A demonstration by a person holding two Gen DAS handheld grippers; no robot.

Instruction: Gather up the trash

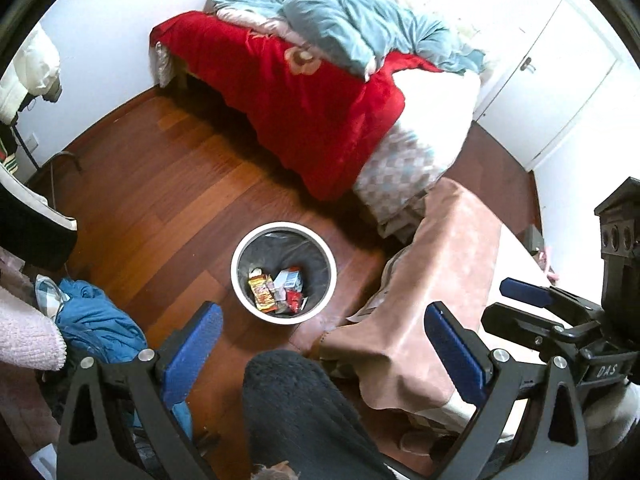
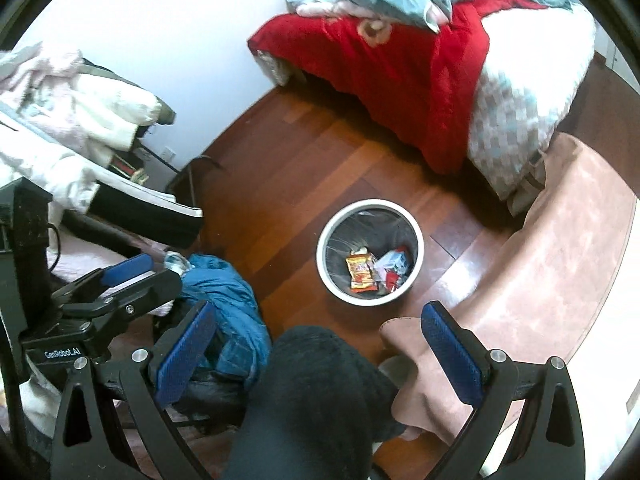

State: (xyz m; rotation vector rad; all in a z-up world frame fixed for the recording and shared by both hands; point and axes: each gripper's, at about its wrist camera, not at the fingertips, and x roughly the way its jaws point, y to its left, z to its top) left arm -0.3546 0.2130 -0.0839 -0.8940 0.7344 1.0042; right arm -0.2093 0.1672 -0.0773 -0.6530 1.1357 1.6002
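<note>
Readable marks: two, both on gripper bodies.

"DAS" stands in pale letters on the black body of the right gripper (image 1: pixel 520 298), seen at the far right edge of the left wrist view. "GenRobot.AI" stands in white on the black body of the left gripper (image 2: pixel 132 270), at the left of the right wrist view. Print on the wrappers (image 2: pixel 362 272) in the bin (image 2: pixel 370 252) is too small to read.

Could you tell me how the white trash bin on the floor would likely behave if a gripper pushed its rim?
The trash bin probably slides easily on the smooth wooden floor. It looks light, holding only a few wrappers, so a high push might tip it.
</note>
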